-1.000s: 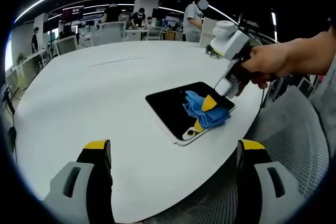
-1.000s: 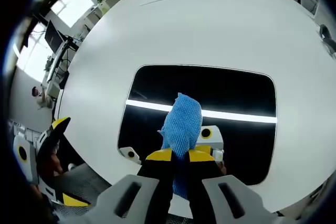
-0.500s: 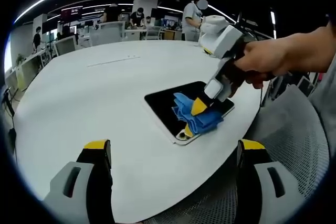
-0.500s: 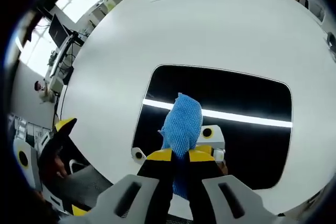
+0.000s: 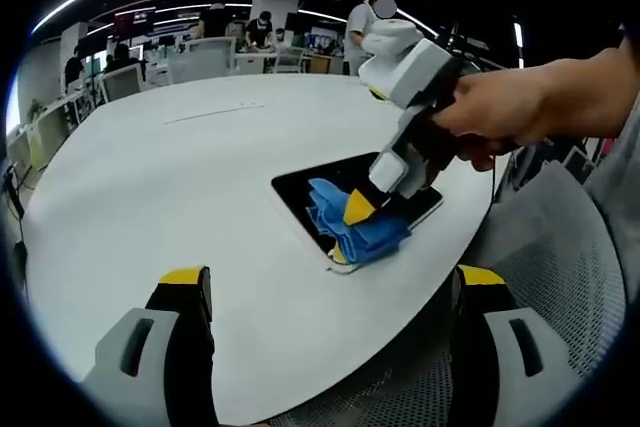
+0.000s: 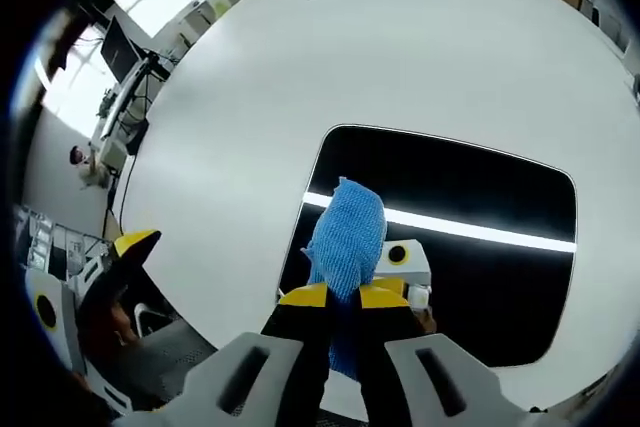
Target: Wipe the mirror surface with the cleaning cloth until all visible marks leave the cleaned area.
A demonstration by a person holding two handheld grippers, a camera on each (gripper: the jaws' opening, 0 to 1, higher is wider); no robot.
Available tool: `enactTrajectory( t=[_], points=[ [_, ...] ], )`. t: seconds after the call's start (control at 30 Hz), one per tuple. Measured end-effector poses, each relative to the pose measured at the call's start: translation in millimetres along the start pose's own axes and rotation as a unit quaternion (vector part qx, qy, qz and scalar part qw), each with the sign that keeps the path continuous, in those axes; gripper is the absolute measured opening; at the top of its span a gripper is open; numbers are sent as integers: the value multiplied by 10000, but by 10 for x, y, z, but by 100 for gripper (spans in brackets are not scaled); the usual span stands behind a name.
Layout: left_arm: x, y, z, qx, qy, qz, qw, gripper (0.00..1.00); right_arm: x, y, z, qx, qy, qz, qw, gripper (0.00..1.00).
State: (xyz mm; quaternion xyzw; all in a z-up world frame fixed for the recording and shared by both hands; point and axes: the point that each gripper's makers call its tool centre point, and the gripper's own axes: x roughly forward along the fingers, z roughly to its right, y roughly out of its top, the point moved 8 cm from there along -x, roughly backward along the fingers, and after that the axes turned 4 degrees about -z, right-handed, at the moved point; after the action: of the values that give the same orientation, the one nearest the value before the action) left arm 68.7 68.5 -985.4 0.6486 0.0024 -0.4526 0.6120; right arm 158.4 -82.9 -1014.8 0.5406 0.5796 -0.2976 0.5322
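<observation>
The right tongs (image 6: 342,296) are clamped on a blue cleaning cloth (image 6: 346,232), pressing it onto the dark mirror (image 6: 480,197) near its left edge. The mirror lies flat on the white counter (image 6: 260,97) and reflects a bright ceiling light strip. The left tongs (image 6: 118,257) show at the lower left, beyond the counter's edge.

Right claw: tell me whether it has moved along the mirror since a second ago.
Yes. In the left gripper view, the right claw and blue cloth slid toward the mirror's near-left corner.
</observation>
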Motion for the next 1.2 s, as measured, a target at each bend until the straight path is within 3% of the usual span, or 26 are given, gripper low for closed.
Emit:
enactTrajectory(
  t=[0.57, 1.2],
  points=[
    [-7, -6, -7, -20, 38, -15, 10000, 99, 26, 21, -187, -170, 81, -32, 9998, 3],
    [4, 5, 5, 14, 4, -29, 10000, 99, 43, 90, -159, -222, 127, -56, 9997, 3]
  ],
)
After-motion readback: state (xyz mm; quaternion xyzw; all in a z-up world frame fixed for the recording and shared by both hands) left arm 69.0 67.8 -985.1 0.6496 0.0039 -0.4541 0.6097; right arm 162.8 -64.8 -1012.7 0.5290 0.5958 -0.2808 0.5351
